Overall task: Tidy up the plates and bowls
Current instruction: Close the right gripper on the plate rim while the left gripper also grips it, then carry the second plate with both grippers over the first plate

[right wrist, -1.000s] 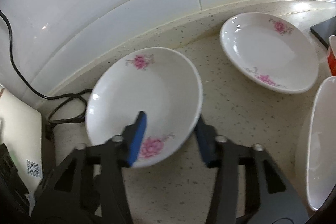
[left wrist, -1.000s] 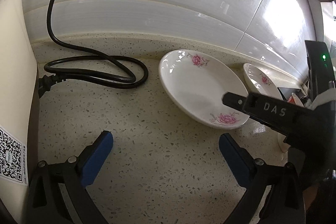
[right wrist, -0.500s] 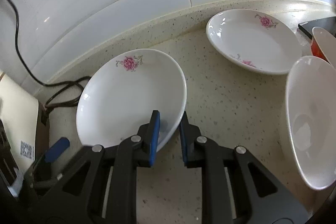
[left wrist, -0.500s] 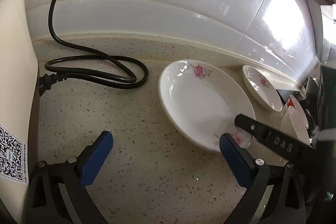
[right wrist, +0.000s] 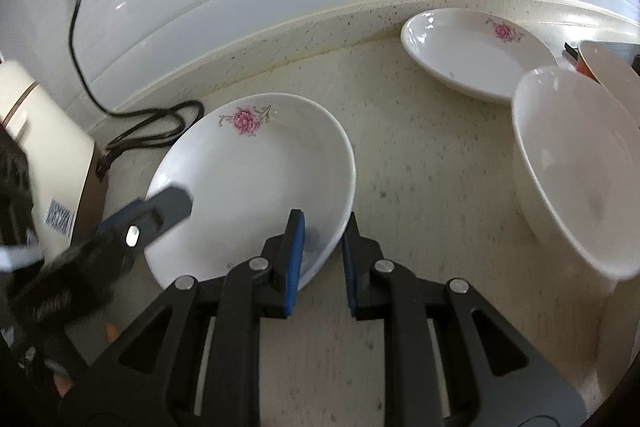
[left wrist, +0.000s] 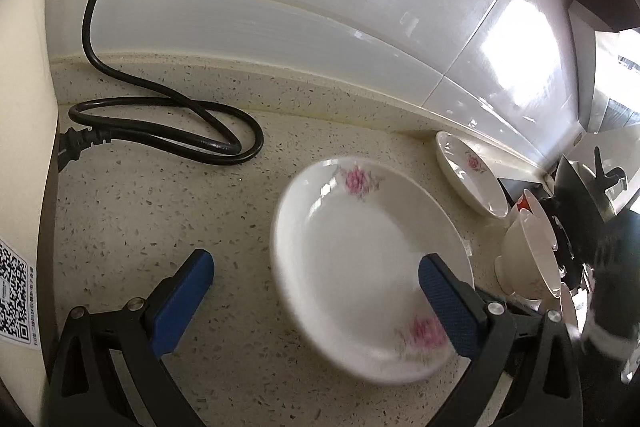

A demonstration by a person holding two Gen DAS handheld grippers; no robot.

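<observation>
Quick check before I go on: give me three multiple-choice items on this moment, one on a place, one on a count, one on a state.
1. Where does the power cord lie?
A. on the counter by the wall
B. inside a bowl
C. across the near plate

2. How many flowered plates show in the right wrist view?
A. one
B. two
C. four

3. What is the right gripper doing?
A. wide open above the counter
B. closed on the rim of the near plate
C. holding the cord

Key: 1 A, it loops beside the backsplash. 2 B, the near plate and the far plate. 3 B, its jaws straddle the rim.
</observation>
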